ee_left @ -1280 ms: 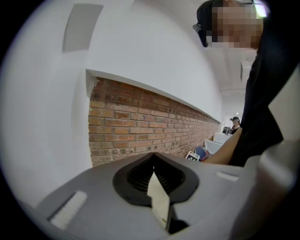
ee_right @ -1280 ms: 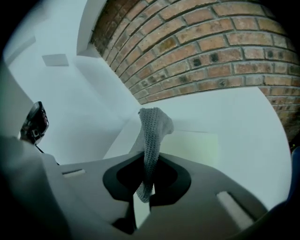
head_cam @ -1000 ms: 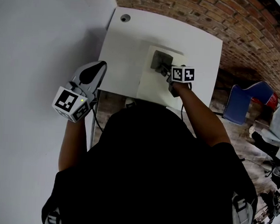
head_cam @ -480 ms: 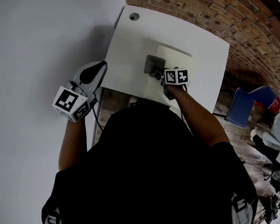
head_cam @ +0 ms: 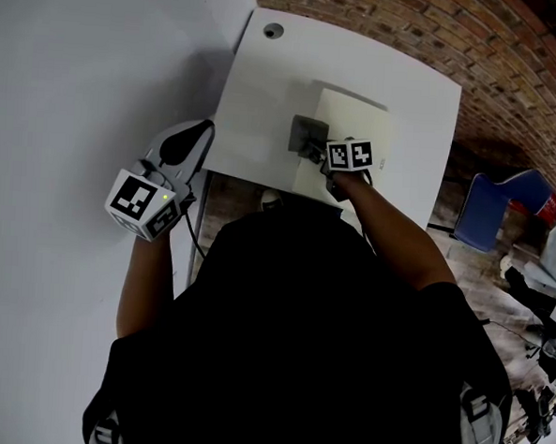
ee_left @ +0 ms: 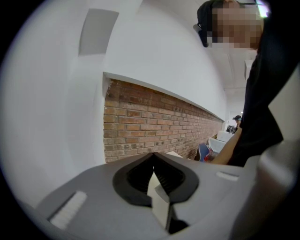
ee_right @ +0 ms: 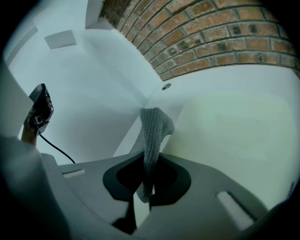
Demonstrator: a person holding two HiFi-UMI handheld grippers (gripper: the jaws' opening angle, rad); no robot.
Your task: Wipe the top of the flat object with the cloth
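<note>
White table (head_cam: 258, 84) against brick wall (head_cam: 476, 50), seen from above; pale flat object (head_cam: 364, 128) lies on its top, toward the near edge; R gripper (ee_right: 147, 180), jaws pinching a grey knitted cloth (ee_right: 152, 129), holds it at the object's left edge; L gripper (ee_left: 153, 174), jaws pressed together w/ nothing between, is held off the table's left side.

Left claw (ee_left: 153, 164) pressed together, empty — brick wall (ee_left: 140, 123) beyond.
</note>
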